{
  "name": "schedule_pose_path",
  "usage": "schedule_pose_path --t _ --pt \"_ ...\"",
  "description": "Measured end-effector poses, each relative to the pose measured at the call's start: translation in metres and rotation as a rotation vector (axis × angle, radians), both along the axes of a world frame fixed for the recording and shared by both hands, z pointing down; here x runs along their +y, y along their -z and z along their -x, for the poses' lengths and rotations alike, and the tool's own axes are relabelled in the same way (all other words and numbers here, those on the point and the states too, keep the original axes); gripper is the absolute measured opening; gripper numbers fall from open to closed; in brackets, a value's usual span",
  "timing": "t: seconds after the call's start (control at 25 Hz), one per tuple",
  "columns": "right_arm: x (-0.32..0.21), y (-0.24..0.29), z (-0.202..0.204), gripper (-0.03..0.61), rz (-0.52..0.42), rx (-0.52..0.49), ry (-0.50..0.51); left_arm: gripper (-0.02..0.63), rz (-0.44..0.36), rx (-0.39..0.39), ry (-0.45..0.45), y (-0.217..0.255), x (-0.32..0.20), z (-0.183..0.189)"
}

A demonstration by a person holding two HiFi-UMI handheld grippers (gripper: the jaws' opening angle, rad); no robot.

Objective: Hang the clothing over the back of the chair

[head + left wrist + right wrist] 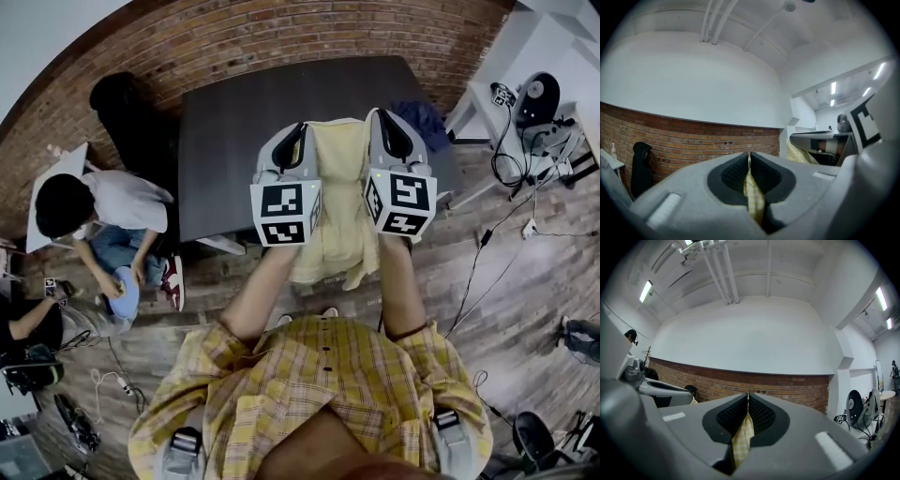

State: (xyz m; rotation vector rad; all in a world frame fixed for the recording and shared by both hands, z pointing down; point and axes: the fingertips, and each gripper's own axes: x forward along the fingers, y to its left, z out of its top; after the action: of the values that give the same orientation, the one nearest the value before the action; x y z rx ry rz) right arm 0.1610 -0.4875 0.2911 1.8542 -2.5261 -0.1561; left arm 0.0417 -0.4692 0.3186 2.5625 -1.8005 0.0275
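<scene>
A pale yellow checked garment hangs between my two grippers, held up in front of me over the edge of a dark table. My left gripper is shut on its left part; a strip of yellow cloth shows pinched between the jaws. On the right, my right gripper is shut on the other side, with the cloth squeezed between its pads. Both grippers point upward toward the wall and ceiling. A dark chair stands beyond the table's left end, apart from both grippers.
A person in a white shirt crouches on the wooden floor at the left. White desks with equipment and cables stand at the right. A blue cloth lies at the table's right end. A brick wall runs behind.
</scene>
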Motion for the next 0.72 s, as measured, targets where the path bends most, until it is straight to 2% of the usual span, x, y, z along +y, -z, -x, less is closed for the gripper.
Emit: schedule_pose_path --t 0.72 --pt "-0.019 -0.043 0.008 0.017 0.099 0.028 0.0 0.017 0.098 0.001 0.004 -0.041 -0.017 -0.003"
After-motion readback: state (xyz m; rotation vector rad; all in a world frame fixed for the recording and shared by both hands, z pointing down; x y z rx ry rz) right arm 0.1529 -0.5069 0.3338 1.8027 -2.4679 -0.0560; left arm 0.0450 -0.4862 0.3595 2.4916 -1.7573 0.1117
